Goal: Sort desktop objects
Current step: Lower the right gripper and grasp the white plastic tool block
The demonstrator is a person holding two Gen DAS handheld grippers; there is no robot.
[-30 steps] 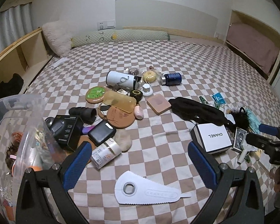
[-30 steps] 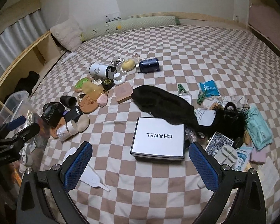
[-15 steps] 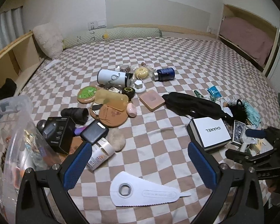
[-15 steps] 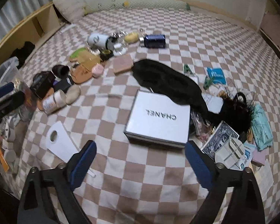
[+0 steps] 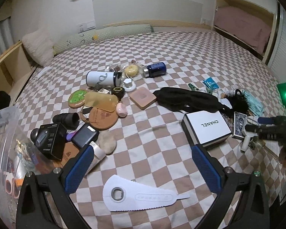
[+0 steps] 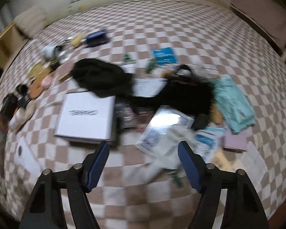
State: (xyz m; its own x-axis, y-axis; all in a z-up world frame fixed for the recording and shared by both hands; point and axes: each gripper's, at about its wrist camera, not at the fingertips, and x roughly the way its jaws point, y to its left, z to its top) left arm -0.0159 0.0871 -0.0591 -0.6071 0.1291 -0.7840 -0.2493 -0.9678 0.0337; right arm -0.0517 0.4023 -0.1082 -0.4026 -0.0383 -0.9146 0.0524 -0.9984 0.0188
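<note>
Right gripper (image 6: 143, 153) just dropped in fast toward the pile right of the Chanel box (image 6: 85, 114); view's way blurrier and closer than a sec ago. Its fingers have been closing, now abt medium gap, nothing between them yet afaict. Looks like it's lining up on the white pack (image 6: 162, 139) by the card deck (image 5: 239, 125), but too smeared to be sure. Left gripper (image 5: 141, 164) hangs wide open over the bed (image 5: 152, 133), empty, white cutter (image 5: 141, 194) just below. Clear bin (image 5: 5, 133) sits at left.
</note>
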